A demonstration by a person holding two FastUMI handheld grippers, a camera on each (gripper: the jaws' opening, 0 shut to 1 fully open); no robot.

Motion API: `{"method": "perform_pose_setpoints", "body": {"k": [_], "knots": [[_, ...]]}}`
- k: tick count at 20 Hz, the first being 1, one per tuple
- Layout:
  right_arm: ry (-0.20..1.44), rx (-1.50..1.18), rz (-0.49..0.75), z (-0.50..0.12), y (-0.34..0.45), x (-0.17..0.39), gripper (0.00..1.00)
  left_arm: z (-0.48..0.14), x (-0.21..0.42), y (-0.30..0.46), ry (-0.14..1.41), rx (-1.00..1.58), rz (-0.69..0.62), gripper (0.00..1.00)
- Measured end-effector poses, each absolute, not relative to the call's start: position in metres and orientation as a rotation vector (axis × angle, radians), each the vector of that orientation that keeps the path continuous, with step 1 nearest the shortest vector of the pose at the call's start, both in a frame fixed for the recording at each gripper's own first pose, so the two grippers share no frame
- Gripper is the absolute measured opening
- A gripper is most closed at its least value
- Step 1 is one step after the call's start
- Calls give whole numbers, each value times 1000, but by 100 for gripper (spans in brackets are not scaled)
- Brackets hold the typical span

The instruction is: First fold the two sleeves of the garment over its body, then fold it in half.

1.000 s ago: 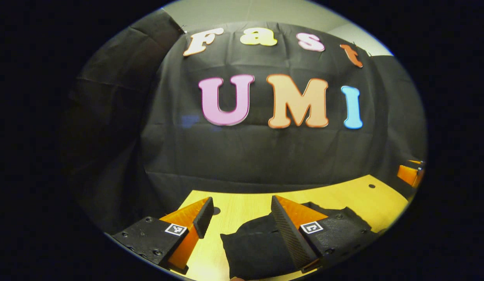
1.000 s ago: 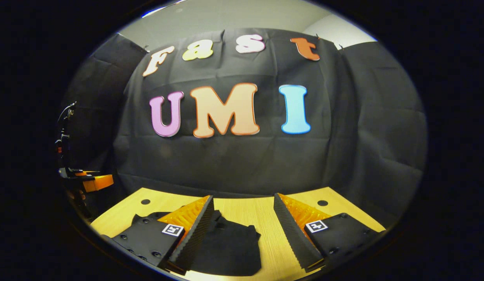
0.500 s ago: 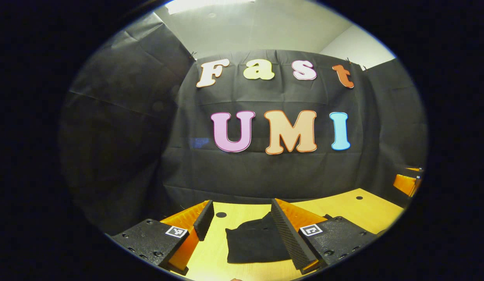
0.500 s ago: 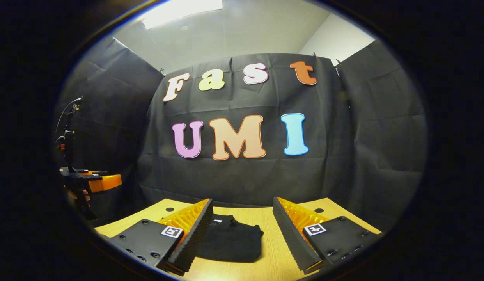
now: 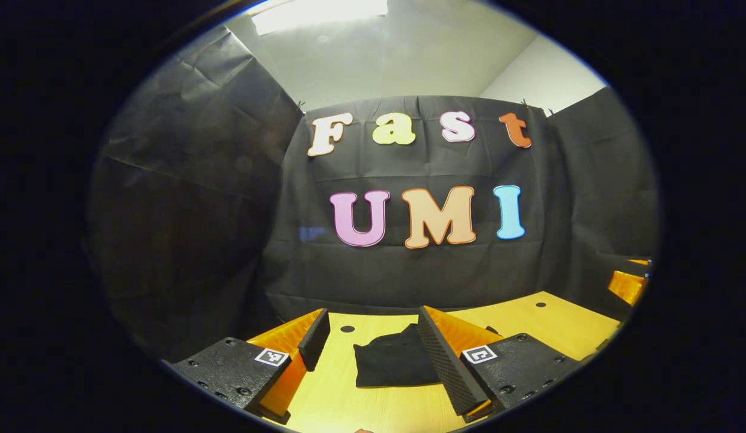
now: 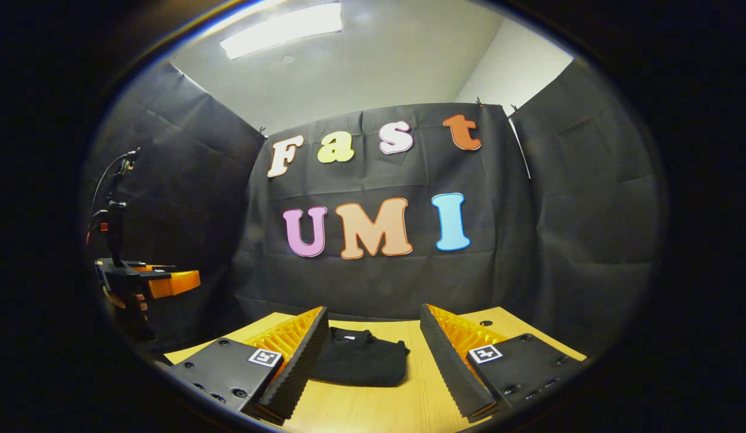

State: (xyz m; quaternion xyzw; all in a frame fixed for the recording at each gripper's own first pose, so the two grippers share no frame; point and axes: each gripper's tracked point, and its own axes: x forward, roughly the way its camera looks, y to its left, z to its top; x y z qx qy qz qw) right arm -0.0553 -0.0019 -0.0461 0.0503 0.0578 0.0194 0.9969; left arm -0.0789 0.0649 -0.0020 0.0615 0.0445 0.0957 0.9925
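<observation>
A black garment [image 5: 392, 364] lies folded into a compact bundle on the wooden table [image 5: 547, 325]. In the left gripper view my left gripper [image 5: 373, 349] is open, held above and behind the garment, with nothing between its fingers. In the right gripper view the same folded garment [image 6: 360, 364] rests on the table [image 6: 409, 403] ahead of my right gripper [image 6: 373, 349], which is open and holds nothing. The left gripper [image 6: 168, 281], with a hand on it, appears far off at the left edge of the right gripper view. An edge of the right gripper [image 5: 628, 282] shows at the far right of the left gripper view.
The black cloth wall [image 6: 379, 276] closes the booth behind the table and on both sides. Small round holes [image 5: 347, 329] sit near the table's far edge. A ceiling light [image 6: 282, 27] is overhead.
Both grippers have drawn back and risen away from the garment, so it looks smaller and farther, and more ceiling shows. The folded garment has stayed put on the table.
</observation>
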Motion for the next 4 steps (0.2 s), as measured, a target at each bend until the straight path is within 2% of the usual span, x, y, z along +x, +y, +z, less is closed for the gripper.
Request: {"method": "perform_pose_setpoints", "body": {"k": [1,2,4], "knots": [[116,105,39,-45,-4,-59,99,2,-82,60,80,128,189,92],[116,111,39,-44,-4,-62,94,5,-85,57,74,130,187,92],[111,120,39,-41,-6,-65,94,8,-87,51,70,134,176,92]]}}
